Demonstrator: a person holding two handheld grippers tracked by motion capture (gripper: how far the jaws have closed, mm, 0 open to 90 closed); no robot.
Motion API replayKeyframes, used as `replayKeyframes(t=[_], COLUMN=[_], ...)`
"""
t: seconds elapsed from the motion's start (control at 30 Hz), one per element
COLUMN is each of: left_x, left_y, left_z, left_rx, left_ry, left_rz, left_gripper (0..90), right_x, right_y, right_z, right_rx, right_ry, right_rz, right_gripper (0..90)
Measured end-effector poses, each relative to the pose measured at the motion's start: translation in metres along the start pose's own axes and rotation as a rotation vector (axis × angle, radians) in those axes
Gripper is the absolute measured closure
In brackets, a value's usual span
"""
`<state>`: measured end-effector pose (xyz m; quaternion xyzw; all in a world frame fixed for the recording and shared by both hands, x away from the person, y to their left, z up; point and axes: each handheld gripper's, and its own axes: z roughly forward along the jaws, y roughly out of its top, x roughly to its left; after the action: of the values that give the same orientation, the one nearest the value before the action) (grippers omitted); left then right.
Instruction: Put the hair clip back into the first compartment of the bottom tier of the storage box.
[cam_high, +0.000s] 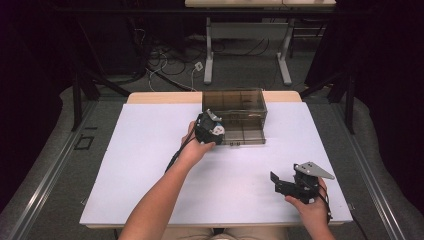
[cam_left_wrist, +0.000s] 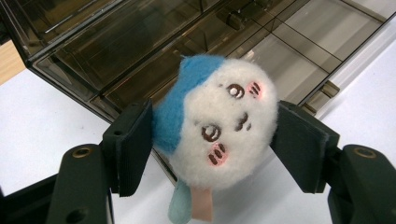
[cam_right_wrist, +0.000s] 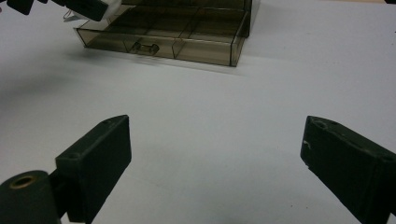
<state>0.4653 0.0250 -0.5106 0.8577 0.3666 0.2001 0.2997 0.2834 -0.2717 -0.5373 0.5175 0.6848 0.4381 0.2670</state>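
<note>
Plush toy (cam_left_wrist: 219, 126): fluffy cloth, white pile with a blue felt-like patch, stitched matt face details; a smooth fabric tag hangs beneath. Left tongs (cam_left_wrist: 212, 149): matt black plastic bodies, pads of dull, slightly rough rubbery sheet pressed into the pile. Drawer box (cam_high: 239, 112): smoke-tinted transparent plastic, glossy, smooth, with reflections on walls and dividers. Surface (cam_high: 150, 165): smooth, matt white sheet; a pale wood edge shows at the far side. Right tongs (cam_right_wrist: 215, 163): the same matt black plastic; grey metal-looking plate on top.
</note>
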Motion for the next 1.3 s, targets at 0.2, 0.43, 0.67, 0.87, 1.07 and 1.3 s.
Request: replayKeyframes(t=[0.2, 0.43, 0.67, 0.87, 1.07, 1.3], left_x=[-0.0011, -0.0021, -0.0013, -0.0007, 0.0002, 0.0002], left_y=[-0.0004, 0.0001, 0.0001, -0.0003, -0.0003, 0.0006], left_z=[0.0035, 0.0053, 0.0043, 0.0037, 0.0018, -0.0028], left_rx=[0.0, -0.011, -0.014, -0.014, -0.024, -0.043], left_ry=[0.004, 0.012, 0.018, 0.024, 0.021, 0.008], left_rz=[0.006, 0.021, 0.007, -0.009, -0.02, -0.045], left_gripper=[33.0, 34.5, 33.5, 31.9, 25.7, 16.7], right_x=[0.0, -0.0003, -0.0004, 0.0001, -0.0005, 0.0002], right_y=[0.0, -0.0002, -0.0003, -0.0001, -0.0003, -0.0002], right_z=[0.0, 0.0003, 0.0003, 0.0, 0.0004, 0.0], right_rx=[0.001, 0.0, 0.002, 0.012, 0.002, 0.012], right_ry=[0.0, -0.001, -0.002, -0.002, -0.002, -0.002], right_rz=[-0.001, -0.007, -0.007, -0.004, -0.008, -0.005], right_gripper=[8.3, 8.4, 8.4, 8.4, 8.4, 8.4])
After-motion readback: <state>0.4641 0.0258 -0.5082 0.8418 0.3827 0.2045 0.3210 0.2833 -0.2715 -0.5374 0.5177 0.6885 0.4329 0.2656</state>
